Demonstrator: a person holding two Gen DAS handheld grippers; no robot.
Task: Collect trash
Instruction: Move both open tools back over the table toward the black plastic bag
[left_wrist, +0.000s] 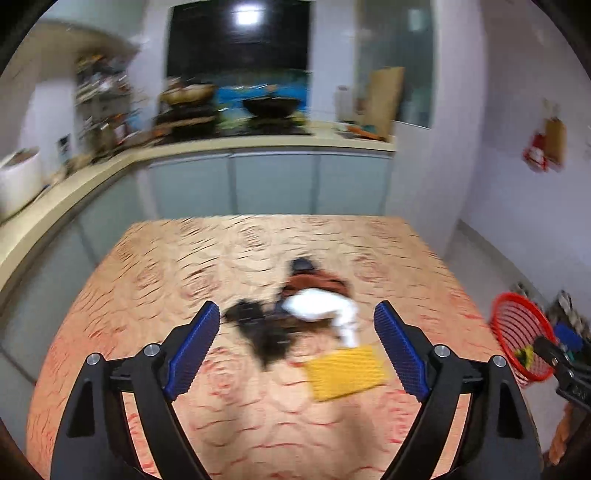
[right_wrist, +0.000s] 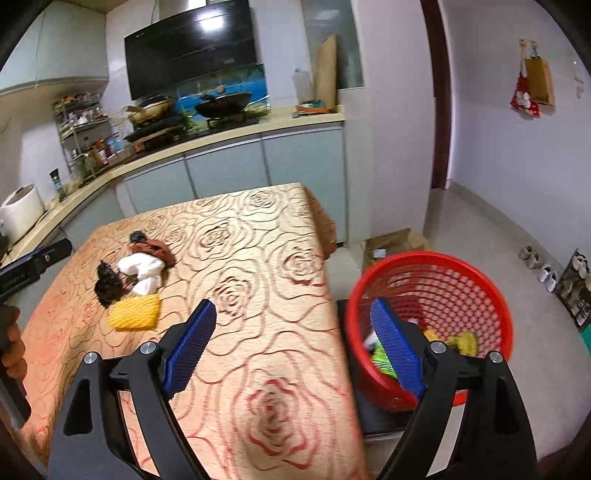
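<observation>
Trash pile (left_wrist: 314, 325) blurring on the bench (left_wrist: 229, 413), lying between left gripper (left_wrist: 301, 349) wide jaws, right gripper (right_wrist: 295, 345) jaws gaping wide, half hiding red basket (right_wrist: 461, 280) contents.

A square table under a rose-patterned cloth (right_wrist: 236, 280) stands in front of the L-shaped kitchen counter (right_wrist: 236, 136), which runs along its far and left sides. On the table's left part lies a cluster of trash: a yellow ribbed sponge (right_wrist: 135, 314) nearest, a crumpled white tissue (right_wrist: 144, 271) just behind it, a black scrap (right_wrist: 107, 284) to the tissue's left and a brown wrapper (right_wrist: 157, 251) at the far end. To the right of the table, a round red plastic mesh basket (right_wrist: 443, 295) rests on a low black stand (right_wrist: 376, 417), with mixed scraps (right_wrist: 463, 341) inside it.
</observation>
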